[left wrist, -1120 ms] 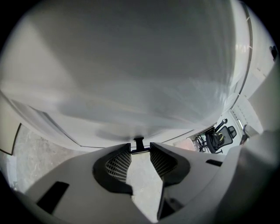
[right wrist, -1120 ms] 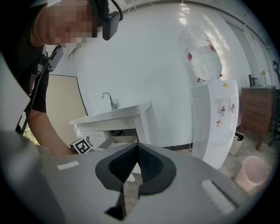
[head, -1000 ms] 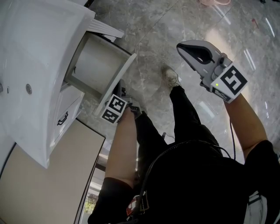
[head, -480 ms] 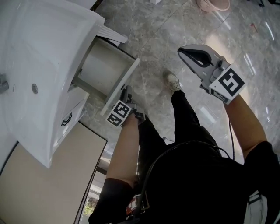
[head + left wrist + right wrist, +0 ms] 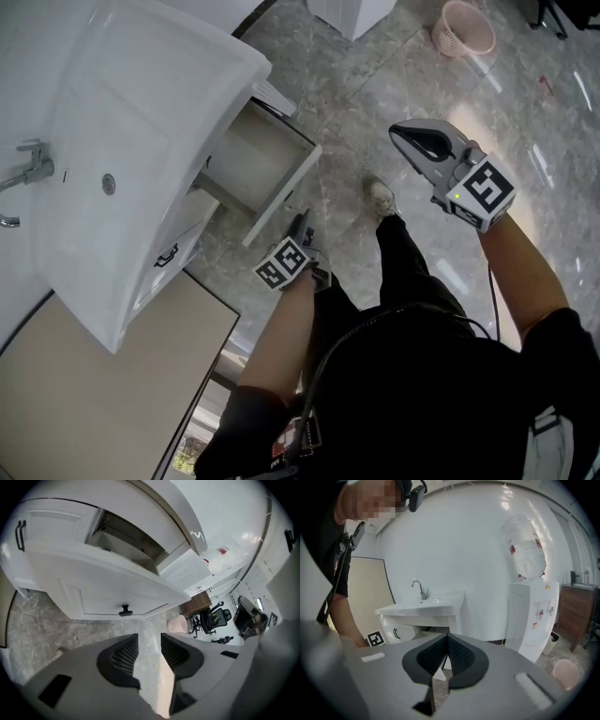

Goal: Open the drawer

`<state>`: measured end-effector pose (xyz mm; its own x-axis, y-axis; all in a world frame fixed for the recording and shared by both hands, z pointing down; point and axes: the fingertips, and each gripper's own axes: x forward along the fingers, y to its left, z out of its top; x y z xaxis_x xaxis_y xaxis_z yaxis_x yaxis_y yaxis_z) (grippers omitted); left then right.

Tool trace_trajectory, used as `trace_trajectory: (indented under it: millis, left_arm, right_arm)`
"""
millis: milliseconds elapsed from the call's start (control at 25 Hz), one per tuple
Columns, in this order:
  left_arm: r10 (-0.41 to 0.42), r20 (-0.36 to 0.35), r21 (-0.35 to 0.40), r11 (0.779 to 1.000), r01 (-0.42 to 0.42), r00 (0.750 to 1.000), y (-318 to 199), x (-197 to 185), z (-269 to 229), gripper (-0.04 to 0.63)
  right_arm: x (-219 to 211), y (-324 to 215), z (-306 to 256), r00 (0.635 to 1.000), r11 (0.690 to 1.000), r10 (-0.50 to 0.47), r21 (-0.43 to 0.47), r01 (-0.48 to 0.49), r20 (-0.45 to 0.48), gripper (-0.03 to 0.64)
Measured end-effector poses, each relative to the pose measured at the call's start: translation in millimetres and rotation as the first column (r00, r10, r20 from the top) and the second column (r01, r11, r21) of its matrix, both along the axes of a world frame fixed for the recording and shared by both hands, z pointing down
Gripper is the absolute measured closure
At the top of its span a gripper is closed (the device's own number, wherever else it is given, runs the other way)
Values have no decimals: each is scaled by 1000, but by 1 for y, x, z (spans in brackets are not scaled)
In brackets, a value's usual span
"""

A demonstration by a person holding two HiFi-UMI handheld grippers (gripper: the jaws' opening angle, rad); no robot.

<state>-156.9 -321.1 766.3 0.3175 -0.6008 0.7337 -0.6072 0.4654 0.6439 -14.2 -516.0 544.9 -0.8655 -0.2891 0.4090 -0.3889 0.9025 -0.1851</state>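
Open drawer (image 5: 258, 159): my left claw (image 5: 149, 641), apart and empty, hangs just before its front; right claw (image 5: 446, 654), closed, farther off.

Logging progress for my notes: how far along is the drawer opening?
Done: the white vanity drawer stands pulled out, its inside showing. In hand: nothing; the left gripper is open, clear of the black knob; the right gripper is shut, empty. Remaining: nothing apparent.

The drawer (image 5: 265, 161) stands out from under the sink (image 5: 150, 103), the left tool (image 5: 299, 228) just before its front.
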Motion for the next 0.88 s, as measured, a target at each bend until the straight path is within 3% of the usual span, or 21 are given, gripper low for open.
trace_trajectory:
  millis: [200,480,680,880]
  left_arm:
    - [48,-8,59,997,-47,999,3,0,-45,459]
    - [89,10,220,971,-89,996,3,-19,-137,459]
    - [65,38,335,939,-74,997,2,-55,-207,459]
    - [0,107,458,887,-49,994,5,-111,-282,459]
  right_arm:
    - [-11,4,-24,1000,1000,-12,16,12,-12,623]
    - [-37,14,-56,998,998,-50,26,51,-32,623]
    - [-67,19,-85,994,994,-97,45,100,-58,623]
    - [-114,36,-113,982,983,-177,43,180,-63,623]
